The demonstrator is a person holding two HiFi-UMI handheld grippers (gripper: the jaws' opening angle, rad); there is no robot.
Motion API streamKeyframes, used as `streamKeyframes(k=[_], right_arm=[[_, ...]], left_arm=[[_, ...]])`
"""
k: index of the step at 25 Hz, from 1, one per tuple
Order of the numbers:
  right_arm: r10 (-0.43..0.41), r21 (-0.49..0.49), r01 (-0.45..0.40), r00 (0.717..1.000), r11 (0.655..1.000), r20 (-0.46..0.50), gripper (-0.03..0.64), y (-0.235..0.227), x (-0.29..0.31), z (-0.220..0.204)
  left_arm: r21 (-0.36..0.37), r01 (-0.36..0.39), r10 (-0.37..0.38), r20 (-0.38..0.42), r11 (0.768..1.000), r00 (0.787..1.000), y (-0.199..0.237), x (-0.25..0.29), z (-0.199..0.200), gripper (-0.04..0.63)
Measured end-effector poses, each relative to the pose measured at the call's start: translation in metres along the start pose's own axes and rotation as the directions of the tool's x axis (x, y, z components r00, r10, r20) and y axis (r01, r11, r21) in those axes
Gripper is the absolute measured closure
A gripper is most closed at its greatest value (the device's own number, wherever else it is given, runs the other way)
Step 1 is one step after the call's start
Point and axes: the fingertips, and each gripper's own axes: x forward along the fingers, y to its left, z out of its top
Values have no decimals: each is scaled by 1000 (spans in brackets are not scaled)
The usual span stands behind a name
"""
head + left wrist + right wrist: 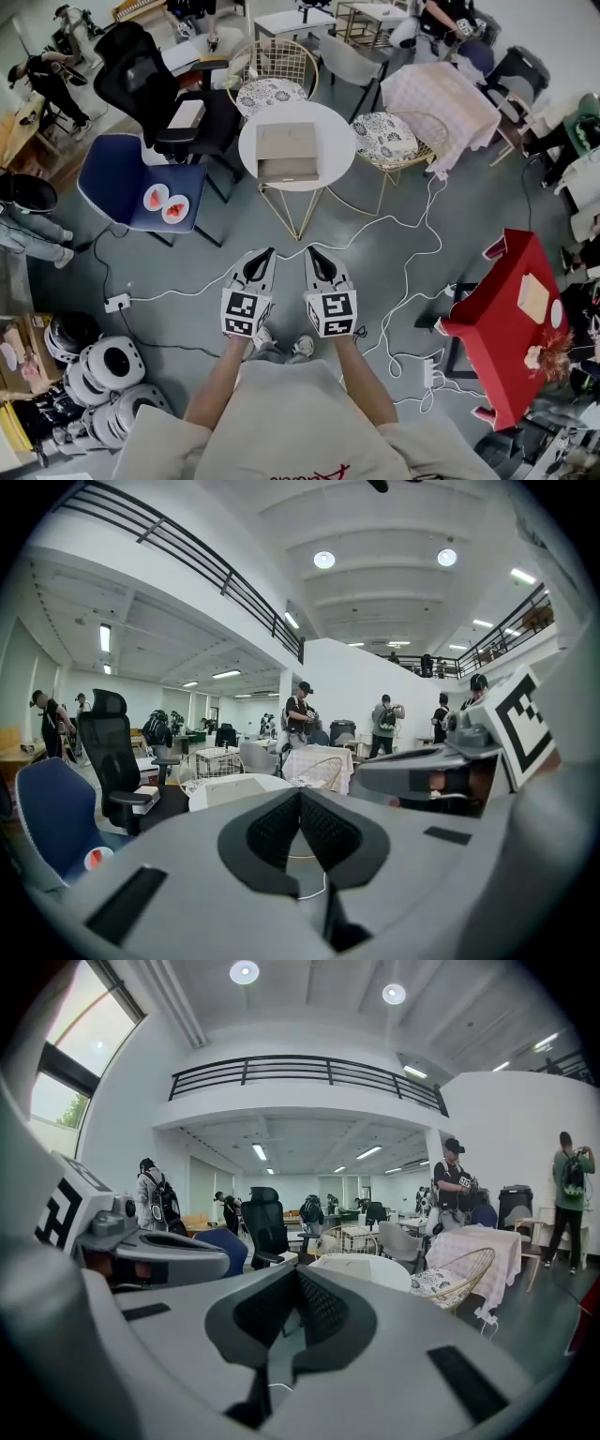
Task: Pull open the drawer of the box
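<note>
A flat grey box (pixel 287 152) with a drawer in its near side lies on a small round white table (pixel 333 155) ahead of me. The same box (pixel 239 788) peeks over the jaws in the left gripper view, and shows as a pale shape (pixel 349 1270) in the right gripper view. My left gripper (pixel 266 256) and right gripper (pixel 313 254) hang side by side over the floor, well short of the table. Both are shut with nothing between the jaws.
A blue chair (pixel 131 187) with two small plates stands left of the table, with a black office chair (pixel 155 80) behind it. Wire chairs (pixel 398 141) flank the table at right and rear. A red table (pixel 502 323) stands right. White cables (pixel 403 272) cross the floor.
</note>
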Motion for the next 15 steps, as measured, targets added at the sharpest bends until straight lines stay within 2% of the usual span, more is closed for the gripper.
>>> streamKeyframes(k=[15], right_arm=[[29,-12,-29,1000,1000,8,601,16,3,3]], left_arm=[[4,-16,16,-2,1000,1000,8,-9,-2,583]])
